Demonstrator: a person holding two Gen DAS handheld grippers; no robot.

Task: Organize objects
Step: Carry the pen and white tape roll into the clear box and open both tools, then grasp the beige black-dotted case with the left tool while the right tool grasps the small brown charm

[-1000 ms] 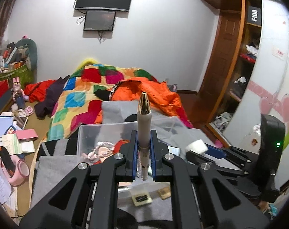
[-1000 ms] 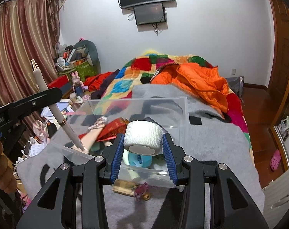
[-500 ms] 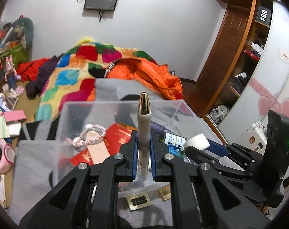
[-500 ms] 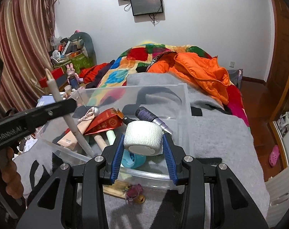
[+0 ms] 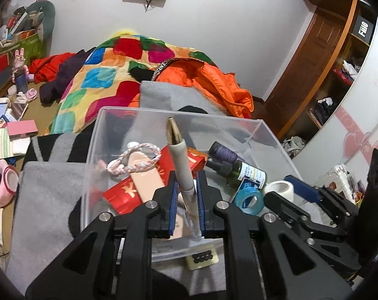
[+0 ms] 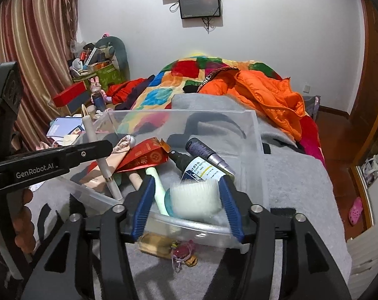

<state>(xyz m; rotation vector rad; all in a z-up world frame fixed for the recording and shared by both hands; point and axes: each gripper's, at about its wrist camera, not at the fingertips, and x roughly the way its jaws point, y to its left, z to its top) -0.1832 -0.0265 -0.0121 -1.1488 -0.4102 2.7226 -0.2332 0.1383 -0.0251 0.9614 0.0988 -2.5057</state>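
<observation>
A clear plastic box [image 5: 179, 111] sits on a grey blanket just ahead of both grippers. My left gripper [image 5: 186, 192] hangs over its near left side with its jaws opening. A beige pen with a gold tip [image 5: 180, 157] stands tilted and loose between the pads, its lower end down in the box. My right gripper [image 6: 186, 178] is over the near right side, its jaws also opening. A white tape roll [image 6: 195, 197] is blurred between them, clear of the left pad and dropping into the box.
The box holds a red packet [image 6: 144, 157], a braided band [image 5: 134, 160], a green bottle [image 6: 201, 167], a purple tube [image 6: 201, 150] and a blue ring [image 5: 249, 200]. A dotted card [image 5: 201, 258] and a trinket [image 6: 184, 252] lie in front. An orange jacket [image 6: 264, 92] lies behind.
The left gripper came down over the box and its jaws parted, so the pen now leans. The right jaws widened and the white roll slipped down from between them.
</observation>
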